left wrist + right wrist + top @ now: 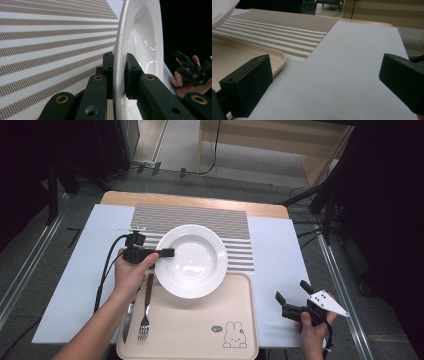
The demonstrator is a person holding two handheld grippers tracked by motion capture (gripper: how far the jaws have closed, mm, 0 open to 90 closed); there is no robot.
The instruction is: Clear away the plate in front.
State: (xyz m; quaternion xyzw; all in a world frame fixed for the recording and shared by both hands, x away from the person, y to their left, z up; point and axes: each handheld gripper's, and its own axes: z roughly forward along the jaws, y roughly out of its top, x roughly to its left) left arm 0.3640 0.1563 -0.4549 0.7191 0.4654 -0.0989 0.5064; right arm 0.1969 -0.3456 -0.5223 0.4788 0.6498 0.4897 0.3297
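- Surface [280,270], one: a flat top under a pale blue sheet; it carries everything below.
- Beige rectangular plastic tray [200,330] with a rabbit drawing at its near edge, one: it lies at the near side of the surface, its far edge overlapping the mat.
- Brown-and-white striped woven placemat [200,217], one: it lies beyond the tray.
- Round white ceramic deep plate [191,260], one: it sits half over the tray's far edge and half over the placemat, apparently lifted and tilted, though contact with the tray cannot be told. Its left rim is held.
- Left claw [167,253], one: pinched on the plate's rim, one jaw under and one inside the rim, as the left gripper view [118,75] confirms.
- Right claw [292,297], one: spread wide, holding nothing, over the blue sheet right of the tray.
- Silver metal fork [145,312], one, and silver metal knife [127,322], one: they lie side by side on the tray's left edge, near the left forearm.
- Judgement on the step, carrying the plate: the grip sits on a thin, smooth rim, so it likely slips if tilted further; keep the plate level, move slowly, clear the cutlery, and lower it flat before releasing.
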